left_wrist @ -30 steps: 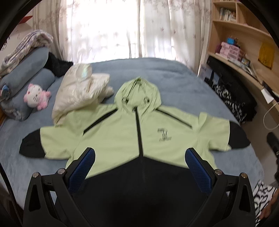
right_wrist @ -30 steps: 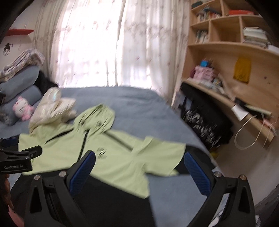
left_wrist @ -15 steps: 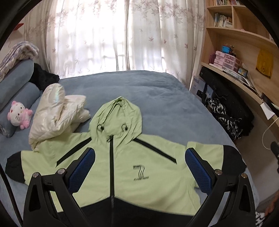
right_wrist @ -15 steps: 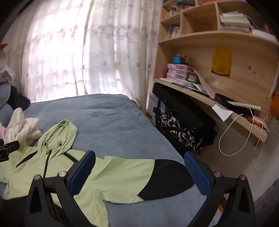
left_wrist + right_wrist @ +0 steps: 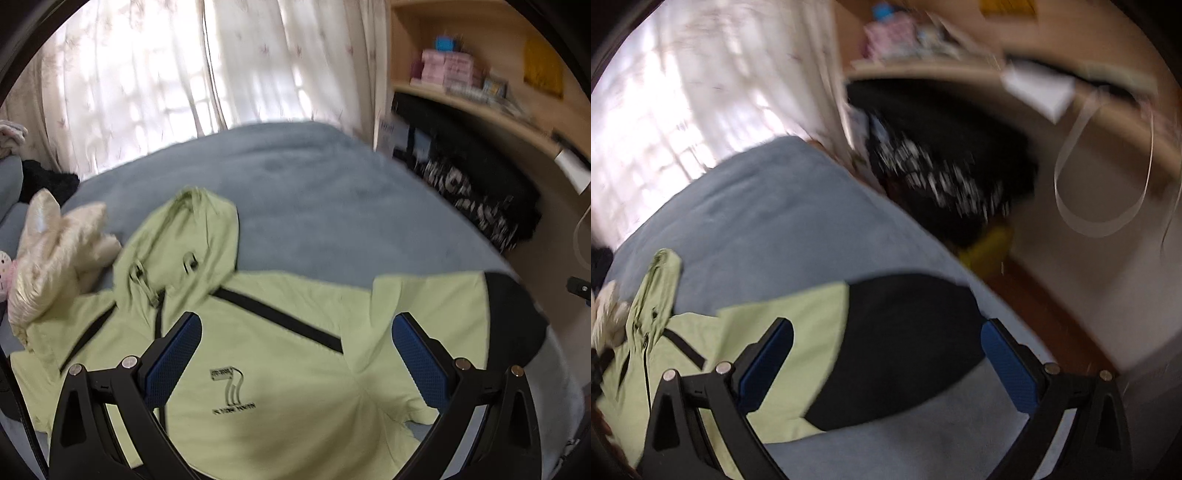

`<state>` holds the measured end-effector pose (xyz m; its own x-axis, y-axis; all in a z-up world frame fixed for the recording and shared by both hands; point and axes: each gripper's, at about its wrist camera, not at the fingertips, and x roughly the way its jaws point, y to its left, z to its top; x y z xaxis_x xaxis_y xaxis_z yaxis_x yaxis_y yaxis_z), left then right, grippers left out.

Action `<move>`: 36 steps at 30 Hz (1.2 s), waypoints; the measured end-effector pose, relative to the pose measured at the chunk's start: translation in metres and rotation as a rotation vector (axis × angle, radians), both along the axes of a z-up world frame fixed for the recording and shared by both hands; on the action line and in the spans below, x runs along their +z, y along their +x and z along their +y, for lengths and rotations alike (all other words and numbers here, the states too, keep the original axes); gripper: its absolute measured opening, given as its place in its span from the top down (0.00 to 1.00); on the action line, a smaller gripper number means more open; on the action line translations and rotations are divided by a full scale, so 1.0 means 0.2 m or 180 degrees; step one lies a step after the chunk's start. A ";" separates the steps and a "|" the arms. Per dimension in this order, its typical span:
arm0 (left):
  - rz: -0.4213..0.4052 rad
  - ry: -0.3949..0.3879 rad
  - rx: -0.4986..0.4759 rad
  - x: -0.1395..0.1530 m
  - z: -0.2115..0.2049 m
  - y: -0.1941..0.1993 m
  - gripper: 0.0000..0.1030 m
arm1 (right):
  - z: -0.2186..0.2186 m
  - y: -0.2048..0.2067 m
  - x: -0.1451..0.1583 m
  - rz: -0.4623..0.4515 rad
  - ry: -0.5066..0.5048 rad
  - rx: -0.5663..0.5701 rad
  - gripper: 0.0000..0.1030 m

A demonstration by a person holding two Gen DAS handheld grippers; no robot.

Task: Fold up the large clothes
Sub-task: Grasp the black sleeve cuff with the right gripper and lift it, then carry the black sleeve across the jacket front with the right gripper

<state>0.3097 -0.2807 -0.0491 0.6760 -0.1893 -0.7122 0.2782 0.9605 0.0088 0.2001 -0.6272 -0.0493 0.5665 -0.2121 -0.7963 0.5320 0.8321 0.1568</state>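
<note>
the light green hooded jacket with black cuffs (image 5: 295, 369) lies flat, seemingly unfolded, on the blue-grey bed (image 5: 332, 206), both left gripper (image 5: 295, 360) and right gripper (image 5: 886, 363) spread apart, empty.

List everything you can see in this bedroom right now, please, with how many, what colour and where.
Hooded jacket: one, light green with black cuffs and trim, spread flat on the bed.
Bed cover: one, grey-blue, under the jacket.
Puffy garment: one, cream, beside the jacket's hood.
Curtains: sheer white, at the window behind the bed.
Wooden shelves: light wood, right of the bed, holding pink boxes; blurred.
Black patterned fabric: black and white, piled beside the bed under the shelf.
White cable: one loop, hanging below the shelf.
Left tool: black with blue pads, open, above the jacket's chest.
Right tool: black with blue pads, open, above the black cuff.
</note>
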 end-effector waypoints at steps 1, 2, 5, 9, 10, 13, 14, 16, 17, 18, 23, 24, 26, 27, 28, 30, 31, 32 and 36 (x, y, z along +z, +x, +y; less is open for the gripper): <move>0.0107 -0.0022 0.0006 -0.06 -0.02 0.03 0.01 | -0.06 0.00 -0.08 0.0062 0.0173 -0.0049 0.01; 0.0257 -0.0024 0.0052 -0.13 -0.04 0.07 0.01 | -0.11 -0.01 -0.16 0.0133 0.0333 -0.0115 0.02; 0.0441 0.0022 0.0208 -0.27 -0.07 0.13 0.07 | -0.24 -0.03 -0.36 0.0318 0.0651 -0.0276 0.10; 0.0582 -0.0142 0.0356 -0.38 -0.07 0.20 0.26 | -0.35 -0.06 -0.56 0.0408 0.1068 -0.0467 0.21; 0.0574 -0.0154 0.0412 -0.40 -0.07 0.21 0.31 | -0.36 -0.06 -0.59 0.0414 0.1137 -0.0506 0.22; 0.0490 -0.0055 0.0459 -0.41 -0.08 0.23 0.53 | -0.41 -0.08 -0.66 0.0322 0.1263 -0.0619 0.26; 0.0449 -0.0006 0.0450 -0.41 -0.09 0.24 0.54 | -0.41 -0.08 -0.66 0.0287 0.1244 -0.0648 0.28; 0.0418 0.0023 0.0445 -0.40 -0.10 0.25 0.54 | -0.40 -0.07 -0.65 0.0253 0.1198 -0.0692 0.38; 0.0415 0.0008 0.0456 -0.39 -0.10 0.25 0.54 | -0.40 -0.06 -0.65 0.0253 0.1166 -0.0720 0.49; 0.0415 -0.0008 0.0473 -0.39 -0.09 0.25 0.54 | -0.40 -0.04 -0.64 0.0252 0.1117 -0.0748 0.64; 0.0507 -0.0001 0.0396 -0.37 -0.05 0.24 0.81 | -0.27 0.01 -0.46 -0.0077 0.0663 -0.0705 0.92; 0.0549 -0.0049 0.0372 -0.36 -0.03 0.24 0.81 | -0.20 0.03 -0.39 -0.0189 0.0476 -0.0597 0.93; 0.0605 -0.0223 0.0336 -0.33 0.04 0.22 0.81 | -0.06 0.05 -0.24 -0.0383 0.0199 -0.0376 0.93; 0.0604 -0.0265 0.0341 -0.31 0.08 0.21 0.81 | 0.02 0.06 -0.17 -0.0473 0.0086 -0.0252 0.93; 0.0593 -0.0279 0.0324 -0.28 0.12 0.19 0.81 | 0.13 0.07 -0.09 -0.0586 0.0002 -0.0072 0.93; 0.0541 -0.0236 0.0265 -0.23 0.19 0.16 0.81 | 0.34 0.10 0.05 -0.0774 -0.0093 0.0291 0.93; 0.0505 -0.0216 0.0260 -0.20 0.23 0.14 0.81 | 0.49 0.12 0.12 -0.0859 -0.0136 0.0544 0.93; 0.0467 -0.0208 0.0277 -0.17 0.28 0.12 0.80 | 0.60 0.14 0.16 -0.0901 -0.0162 0.0725 0.93; 0.0391 -0.0322 0.0453 -0.09 0.56 0.04 0.73 | 1.09 0.21 0.21 -0.0891 -0.0171 0.1450 0.93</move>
<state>0.3181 -0.1694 -0.0674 0.6102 -0.1728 -0.7731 0.1327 0.9844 -0.1153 0.2427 -0.4094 -0.0068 0.7997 0.0685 -0.5965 0.0591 0.9797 0.1916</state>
